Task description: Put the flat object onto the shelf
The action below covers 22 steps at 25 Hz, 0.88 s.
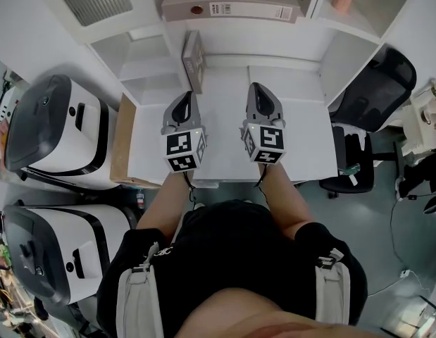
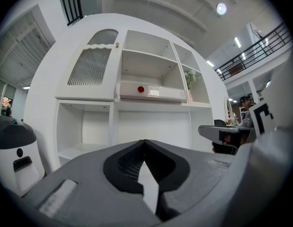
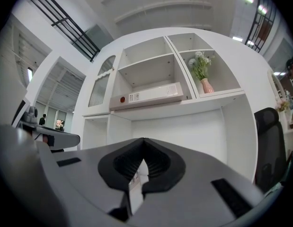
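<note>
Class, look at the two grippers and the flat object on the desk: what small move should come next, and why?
Probably open the left gripper. Its jaws are shut on nothing, and the flat object stands on edge at the back of the desk, just ahead of its tips, so it cannot be gripped until the jaws part.

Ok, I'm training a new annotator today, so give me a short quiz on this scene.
1. True or false: the left claw and right claw are both shut and empty.
2. Where does the vase stand? A) on the desk B) in the compartment right of the binder C) on the floor
3. Fill in: the binder lies flat on a ____.
Key: 1 true; 2 B; 3 shelf.
</note>
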Each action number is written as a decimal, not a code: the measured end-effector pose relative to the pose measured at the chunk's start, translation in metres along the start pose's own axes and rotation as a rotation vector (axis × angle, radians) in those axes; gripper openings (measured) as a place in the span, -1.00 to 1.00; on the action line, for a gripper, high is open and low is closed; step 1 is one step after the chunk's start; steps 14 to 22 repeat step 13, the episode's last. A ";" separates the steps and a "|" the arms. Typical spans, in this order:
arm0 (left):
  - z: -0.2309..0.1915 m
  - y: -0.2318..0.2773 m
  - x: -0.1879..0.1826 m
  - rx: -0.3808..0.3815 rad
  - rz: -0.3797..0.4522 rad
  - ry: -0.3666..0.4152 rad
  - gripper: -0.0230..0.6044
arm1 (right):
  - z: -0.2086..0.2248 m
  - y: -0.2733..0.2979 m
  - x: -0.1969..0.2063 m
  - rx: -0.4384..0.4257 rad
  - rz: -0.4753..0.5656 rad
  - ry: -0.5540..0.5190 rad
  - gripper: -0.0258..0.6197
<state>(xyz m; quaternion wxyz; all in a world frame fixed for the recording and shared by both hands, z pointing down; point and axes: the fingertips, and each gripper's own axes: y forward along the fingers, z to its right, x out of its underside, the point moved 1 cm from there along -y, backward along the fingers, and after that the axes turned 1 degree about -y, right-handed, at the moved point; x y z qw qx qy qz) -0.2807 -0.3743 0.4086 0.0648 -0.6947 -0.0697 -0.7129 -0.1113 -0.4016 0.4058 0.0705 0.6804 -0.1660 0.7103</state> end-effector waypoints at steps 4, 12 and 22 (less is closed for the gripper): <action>0.005 -0.001 0.000 0.012 -0.007 0.037 -0.87 | 0.000 -0.001 0.000 0.000 -0.003 0.002 -0.92; 0.009 -0.002 0.001 0.035 -0.019 0.010 -0.87 | -0.002 -0.002 0.000 -0.005 -0.007 0.004 -0.92; 0.009 -0.003 0.002 0.035 -0.022 0.007 -0.87 | -0.002 -0.003 0.000 -0.005 -0.007 0.004 -0.92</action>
